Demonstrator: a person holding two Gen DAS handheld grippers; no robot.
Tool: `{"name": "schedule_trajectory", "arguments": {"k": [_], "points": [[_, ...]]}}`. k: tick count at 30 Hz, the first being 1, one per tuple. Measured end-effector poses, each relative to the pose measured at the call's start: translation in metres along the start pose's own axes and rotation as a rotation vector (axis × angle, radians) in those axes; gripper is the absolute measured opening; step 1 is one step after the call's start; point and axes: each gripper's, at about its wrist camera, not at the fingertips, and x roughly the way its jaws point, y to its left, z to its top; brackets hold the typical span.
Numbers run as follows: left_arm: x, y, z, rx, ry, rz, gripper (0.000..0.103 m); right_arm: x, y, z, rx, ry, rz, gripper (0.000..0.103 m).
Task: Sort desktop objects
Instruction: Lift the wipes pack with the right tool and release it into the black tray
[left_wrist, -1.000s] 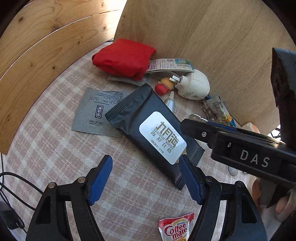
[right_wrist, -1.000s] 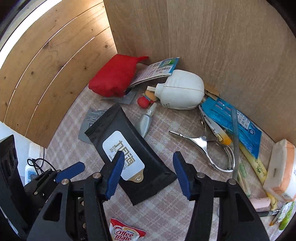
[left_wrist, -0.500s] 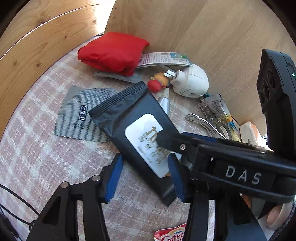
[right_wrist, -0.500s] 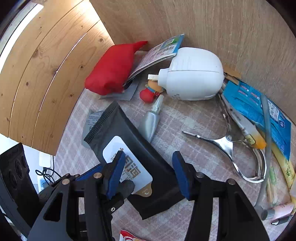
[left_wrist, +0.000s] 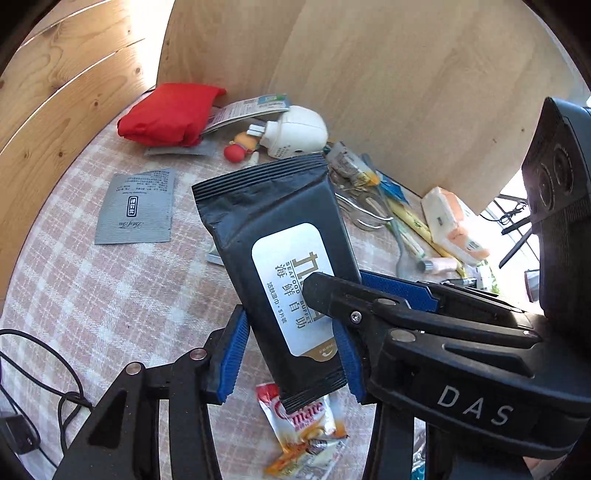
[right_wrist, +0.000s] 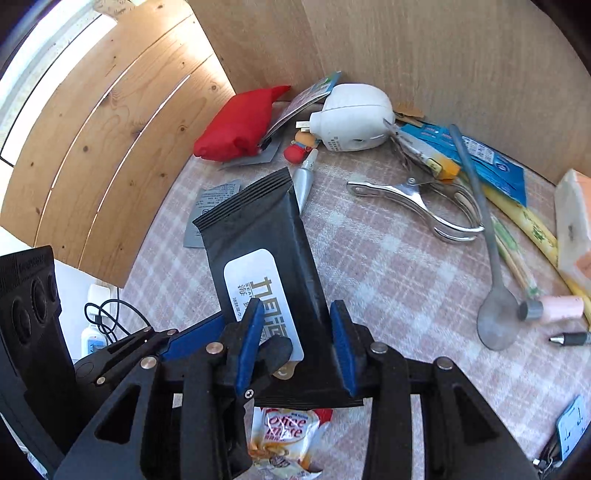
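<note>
Black wet-wipe pack (left_wrist: 280, 236) lifted off the checked cloth (left_wrist: 92, 295), both tongs at its near end. Left gripper (left_wrist: 291, 354) clamped across its width; right gripper (right_wrist: 297, 341) closing on the same end, pads at the pack's edges. Coffee-mate sachet (left_wrist: 303, 424) lies just below.

Black wet-wipe pack (left_wrist: 280, 254), tilted, lifted

You've got both claws, left (left_wrist: 291, 354) and right (right_wrist: 297, 343), around the wipes pack (left_wrist: 273, 236) now; it's tilted up off the bench (left_wrist: 92, 295), right claw closing.
</note>
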Motion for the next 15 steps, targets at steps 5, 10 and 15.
{"name": "schedule_trajectory", "arguments": {"k": [5, 10, 15], "points": [[-0.035, -0.029, -0.013, 0.095, -0.012, -0.038, 0.044, -0.051, -0.006, -0.024, 0.049, -0.072, -0.002, 0.037], [-0.052, -0.087, -0.031, 0.213, -0.003, -0.096, 0.044, -0.108, -0.025, -0.062, 0.122, -0.161, -0.046, 0.037], [-0.052, -0.161, -0.062, 0.347, 0.043, -0.16, 0.044, -0.164, -0.067, -0.113, 0.235, -0.223, -0.105, 0.037]]}}
